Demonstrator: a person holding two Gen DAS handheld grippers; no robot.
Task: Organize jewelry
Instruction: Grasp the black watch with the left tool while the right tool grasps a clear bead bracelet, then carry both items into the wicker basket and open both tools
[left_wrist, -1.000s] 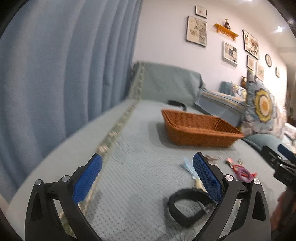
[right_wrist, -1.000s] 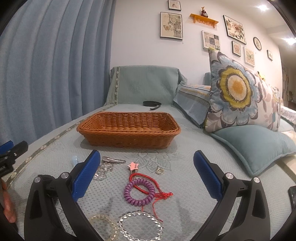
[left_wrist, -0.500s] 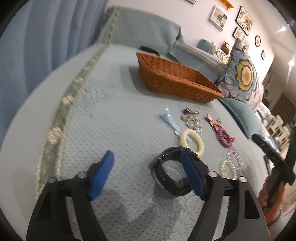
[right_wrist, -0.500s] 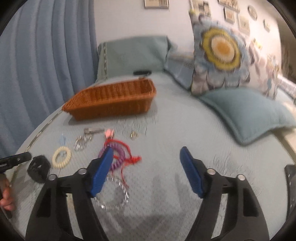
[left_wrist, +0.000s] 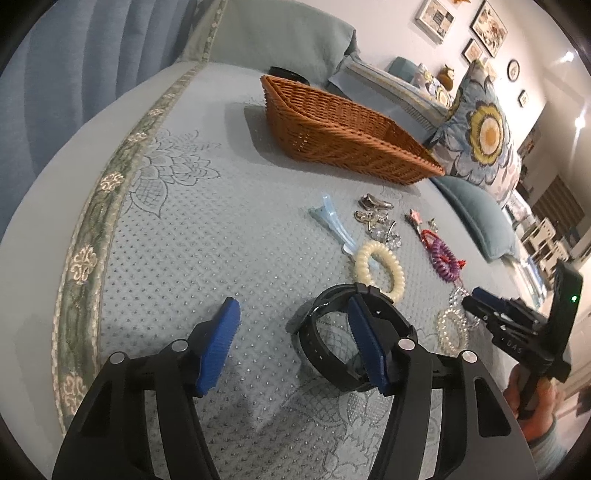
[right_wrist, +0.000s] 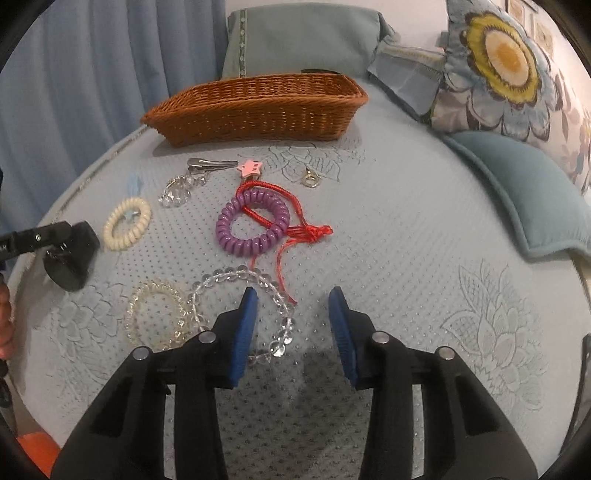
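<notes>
The left gripper (left_wrist: 291, 339) hangs over the near left part of the blue-green bedspread (left_wrist: 192, 236). Its jaws have just been closing and stand partly spread, and only bare cloth lies between them. Its right finger sits over the rim of a black wrist band (left_wrist: 332, 354), which lies on the cloth; whether the pad touches the band cannot be told.

Just beyond the band lies a cream coil hair tie (left_wrist: 378, 267), over the end of a pale blue clip (left_wrist: 330, 221). Farther off are a silver hair clip (right_wrist: 210, 164) and a small heap of clear crystal pieces (right_wrist: 177, 190).

Mid-scene, a pink star charm (right_wrist: 250, 168) lies near the basket, with a small gold ring piece (right_wrist: 310, 179) to its right. A purple coil hair tie (right_wrist: 253, 227) lies tangled with a red cord (right_wrist: 306, 230). Nearer, a pale yellow bead bracelet (right_wrist: 155, 317) touches a clear bead bracelet (right_wrist: 243, 314) on its right.

The right gripper (right_wrist: 291, 325) is above the clear bracelet (its left finger over the ring's right side). Its jaws have just been closing and are narrowed but apart, gripping nothing; part of the bead ring shows between them.

The brown wicker basket (right_wrist: 258, 110) stands at the far side, well apart from the jewelry. A floral cushion (right_wrist: 509, 70) and a plain teal cushion (right_wrist: 524, 192) lie far right.
</notes>
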